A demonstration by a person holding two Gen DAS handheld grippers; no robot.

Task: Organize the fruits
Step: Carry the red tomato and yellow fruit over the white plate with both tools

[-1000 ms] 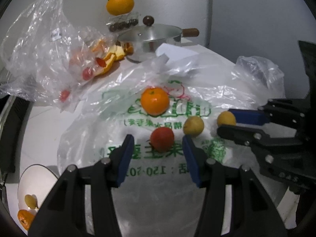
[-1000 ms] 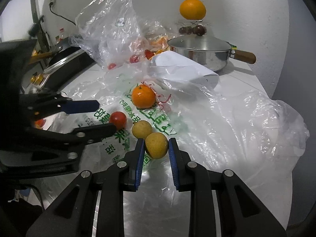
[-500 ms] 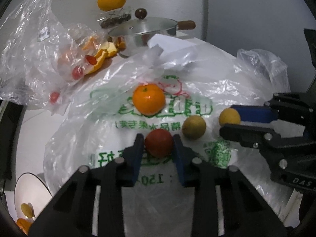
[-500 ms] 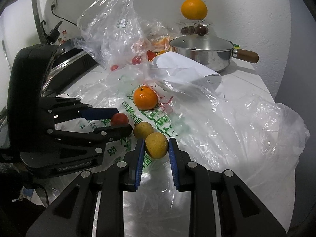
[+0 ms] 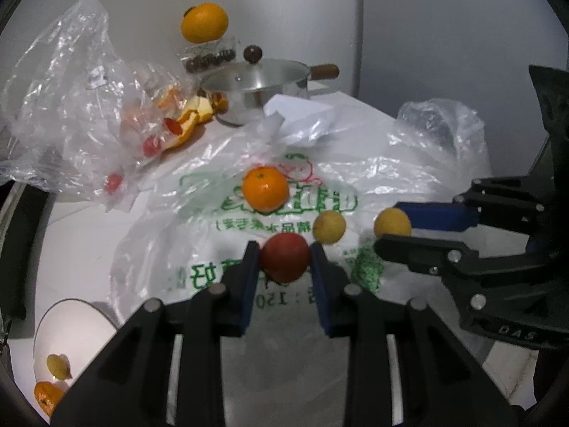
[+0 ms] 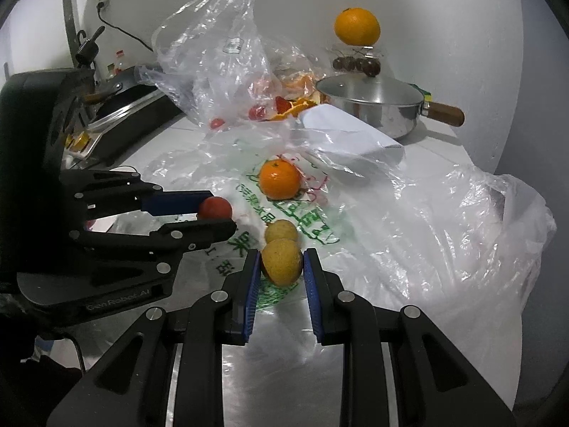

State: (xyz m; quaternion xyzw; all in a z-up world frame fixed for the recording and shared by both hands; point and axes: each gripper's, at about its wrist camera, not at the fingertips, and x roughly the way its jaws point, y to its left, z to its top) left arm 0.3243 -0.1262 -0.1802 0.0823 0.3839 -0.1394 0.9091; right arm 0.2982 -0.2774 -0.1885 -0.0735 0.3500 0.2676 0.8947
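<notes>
My left gripper (image 5: 283,249) is shut on a red tomato (image 5: 284,257) over a printed plastic bag (image 5: 220,249); it also shows in the right wrist view (image 6: 217,219). My right gripper (image 6: 281,259) is shut on a yellow fruit (image 6: 281,261), which also shows in the left wrist view (image 5: 392,222). A second yellow fruit (image 5: 329,226) and an orange (image 5: 265,188) lie on the bag between and beyond the grippers. A white bowl (image 5: 76,323) at lower left holds a yellow fruit and an orange.
A lidded steel pan (image 5: 254,89) with a wooden handle stands at the back. A clear bag (image 5: 71,106) with peels and small red fruits lies at the left. An orange (image 5: 204,23) sits on a jar by the wall. A stove (image 6: 117,110) is far left.
My left gripper moved forward around the tomato and closed on it. My right gripper stayed shut on the yellow fruit and appears to have lifted a little.
</notes>
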